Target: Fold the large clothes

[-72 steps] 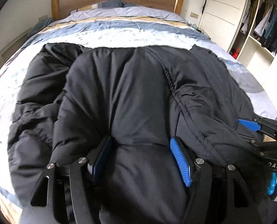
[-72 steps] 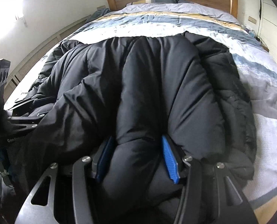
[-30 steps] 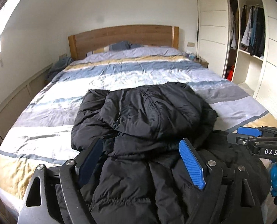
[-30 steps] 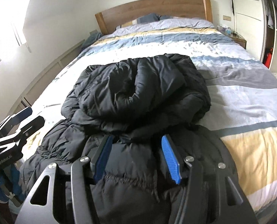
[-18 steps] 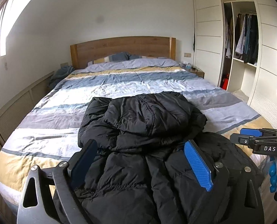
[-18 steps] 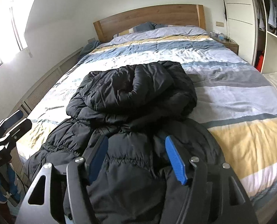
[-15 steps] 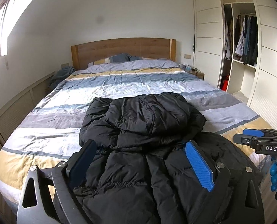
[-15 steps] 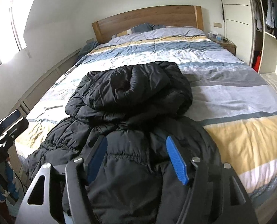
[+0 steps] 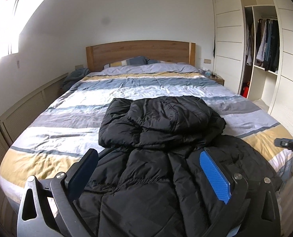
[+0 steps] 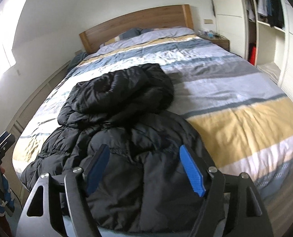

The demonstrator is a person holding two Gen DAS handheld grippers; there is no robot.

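The left tongs [image 9: 148, 174] stand wide open above the near end of the black coat [image 9: 158, 154]. Their jaws have just been spreading, and the blue pads [image 9: 213, 177] press on nothing; the fabric lies loose below and between them. The right tongs [image 10: 144, 171] are also released, jaws apart and just widened, with the coat's [image 10: 126, 138] hem end under them but not pinched.

Ahead of both tongs the coat lies on the striped bedcover [image 9: 67, 122], its far half doubled back on itself into a thick bundle. Its near half spreads toward the foot of the bed and hangs over the edge.

Beyond the coat the bed runs up to pillows [image 9: 130, 61] and a wooden headboard [image 9: 140, 51]. To the right of the tongs stands an open wardrobe [image 9: 265, 45] with hanging clothes. To their left is a bright window [image 9: 6, 29].
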